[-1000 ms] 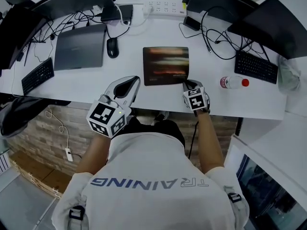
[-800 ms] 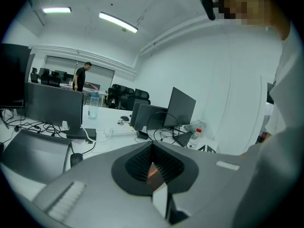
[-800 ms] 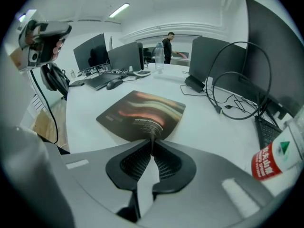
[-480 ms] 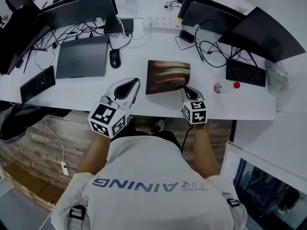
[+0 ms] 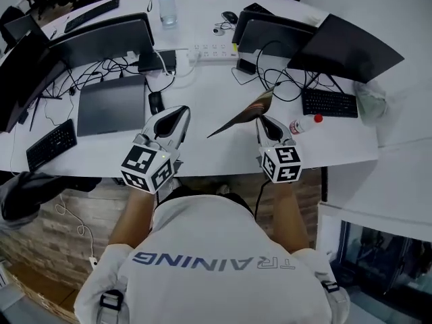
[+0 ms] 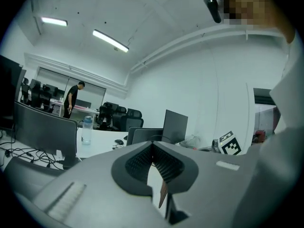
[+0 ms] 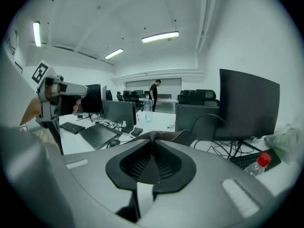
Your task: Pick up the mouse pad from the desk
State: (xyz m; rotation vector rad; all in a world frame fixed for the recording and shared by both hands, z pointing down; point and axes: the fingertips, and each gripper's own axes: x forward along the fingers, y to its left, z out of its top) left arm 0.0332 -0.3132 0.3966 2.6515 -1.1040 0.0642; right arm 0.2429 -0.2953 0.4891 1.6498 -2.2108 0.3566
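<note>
- The right gripper (image 5: 263, 121) has its fingers clamped on one edge of the mouse pad (image 5: 244, 112), which hangs tilted above the worktop (image 5: 202, 150).
- Held by so little, the limp pad could slip free or sag.
- Its raised end could brush the cables (image 5: 287, 86) beyond.
- The left gripper (image 5: 179, 111), fingers closed and empty, offers no support.

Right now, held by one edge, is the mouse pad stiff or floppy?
Probably semi-flexible: pinched at one edge by the right tool, the mouse pad bows slightly without drooping. Likely light: one edge grip lifts it off the desk.
</note>
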